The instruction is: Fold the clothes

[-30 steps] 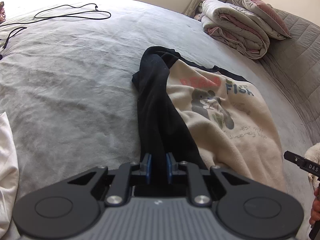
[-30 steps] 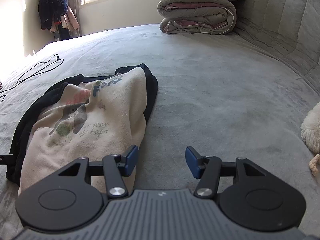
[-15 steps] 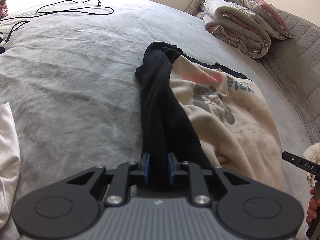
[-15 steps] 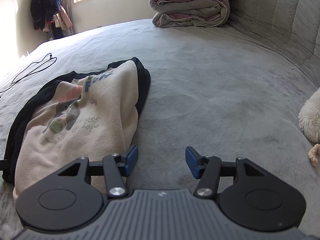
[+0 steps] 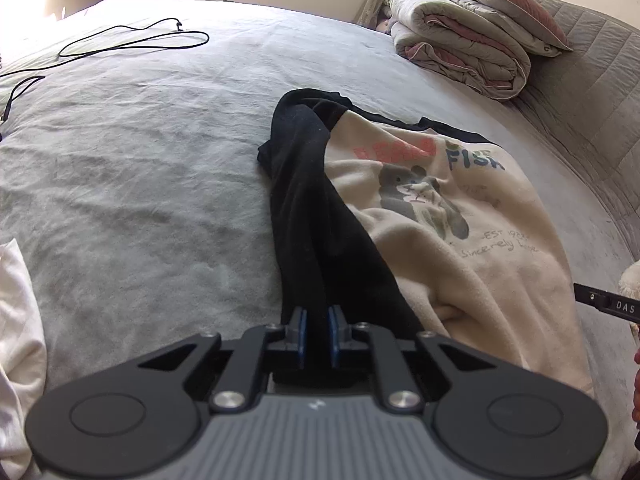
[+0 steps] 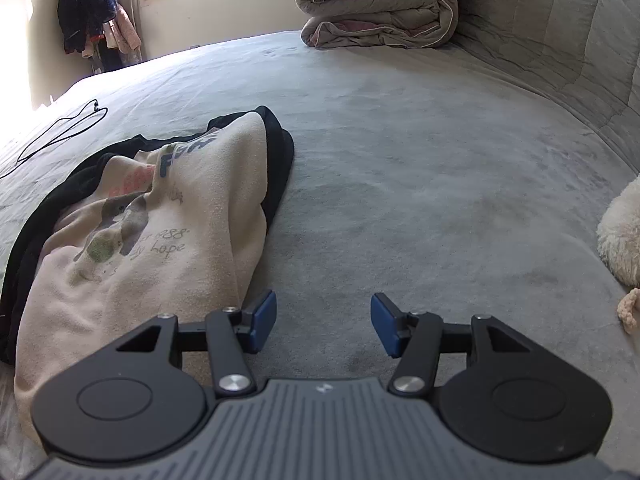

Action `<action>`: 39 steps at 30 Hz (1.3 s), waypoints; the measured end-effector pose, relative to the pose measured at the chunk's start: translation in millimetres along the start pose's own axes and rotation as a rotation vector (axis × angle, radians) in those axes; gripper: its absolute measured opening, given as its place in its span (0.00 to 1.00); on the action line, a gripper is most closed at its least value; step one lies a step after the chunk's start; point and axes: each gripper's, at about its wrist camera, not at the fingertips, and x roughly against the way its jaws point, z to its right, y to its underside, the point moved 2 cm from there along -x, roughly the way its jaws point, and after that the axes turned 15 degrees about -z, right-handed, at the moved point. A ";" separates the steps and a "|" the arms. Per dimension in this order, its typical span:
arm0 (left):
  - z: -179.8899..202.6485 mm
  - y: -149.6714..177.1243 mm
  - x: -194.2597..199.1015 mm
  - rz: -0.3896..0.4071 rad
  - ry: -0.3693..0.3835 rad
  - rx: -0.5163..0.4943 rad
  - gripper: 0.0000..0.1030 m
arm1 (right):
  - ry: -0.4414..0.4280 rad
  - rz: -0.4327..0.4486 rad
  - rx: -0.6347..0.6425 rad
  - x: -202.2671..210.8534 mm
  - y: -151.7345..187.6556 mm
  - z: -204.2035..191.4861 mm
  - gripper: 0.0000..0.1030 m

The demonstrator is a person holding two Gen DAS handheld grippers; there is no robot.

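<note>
- Left claw point(image 5: 315, 334): closing, pads pinching the black sleeve point(image 5: 308, 216) of the sweatshirt point(image 5: 472, 240), sleeve drawn long toward the camera.
- Sweatshirt: cream front with bear print, black back, lying rumpled on the grey bed point(image 5: 140, 184).
- Right claw point(image 6: 324, 322): jaws apart, nothing between them, just beside the sweatshirt's point(image 6: 136, 248) cream hem, over bare bed cover point(image 6: 440, 184).
- Folded comforter point(image 6: 380, 12) and pillow point(image 5: 500, 4) at the headboard end; black cable point(image 5: 132, 40) on the far side.
</note>
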 end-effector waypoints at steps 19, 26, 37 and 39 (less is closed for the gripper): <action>-30.5 -27.1 39.3 0.166 -0.144 0.060 0.04 | -0.010 -0.001 0.034 1.4 1.2 -9.4 0.55; -54.8 -51.4 58.3 0.287 -0.309 0.099 0.03 | -0.009 0.006 0.060 0.8 -2.4 -15.7 0.55; -77.0 -59.2 66.5 0.329 -0.351 0.176 0.06 | -0.015 0.025 0.061 -0.8 -10.9 -16.1 0.55; -71.1 -57.5 69.8 0.335 -0.312 0.177 0.10 | -0.021 0.030 0.058 0.6 -12.8 -13.6 0.55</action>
